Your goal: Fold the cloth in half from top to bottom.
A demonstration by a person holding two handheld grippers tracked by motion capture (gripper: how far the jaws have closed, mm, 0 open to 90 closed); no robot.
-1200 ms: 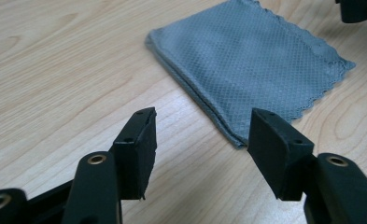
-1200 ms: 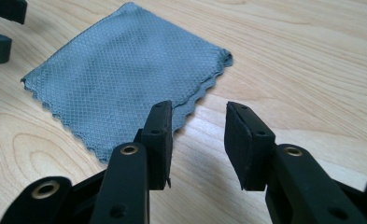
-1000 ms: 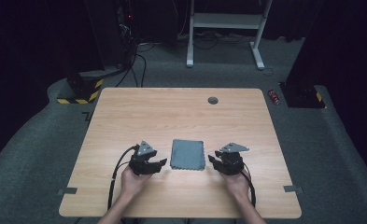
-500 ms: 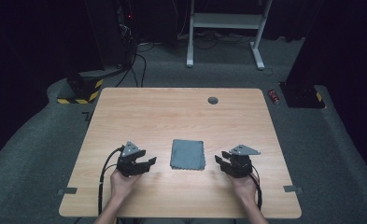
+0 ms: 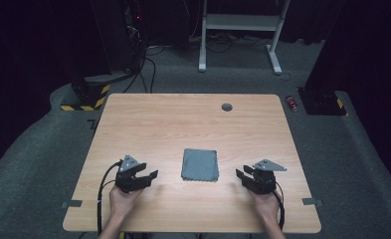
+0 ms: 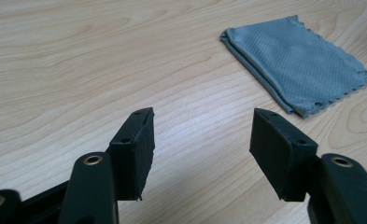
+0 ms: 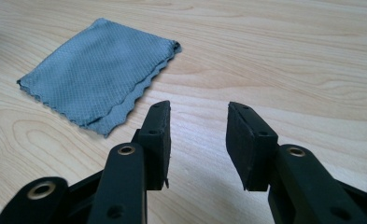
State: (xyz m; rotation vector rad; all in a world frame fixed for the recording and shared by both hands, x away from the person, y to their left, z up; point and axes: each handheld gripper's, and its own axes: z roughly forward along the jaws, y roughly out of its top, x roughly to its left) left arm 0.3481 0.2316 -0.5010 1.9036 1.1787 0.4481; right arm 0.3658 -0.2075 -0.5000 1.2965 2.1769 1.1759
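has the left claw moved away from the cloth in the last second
Yes. In the high view the left claw has backed off leftward from the grey cloth, which lies in the same spot on the table; bare wood now separates them.

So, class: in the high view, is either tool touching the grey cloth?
No: the grey cloth lies alone between the left tool and right tool, bare wood separating them.

Cloth (image 5: 200,165) on table (image 5: 183,119), between left gripper (image 5: 150,178) and right gripper (image 5: 240,177).

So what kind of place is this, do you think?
Probably a lab or workshop: a wooden table on grey carpet, cables trailing to dark equipment, and a hazard-striped base behind.
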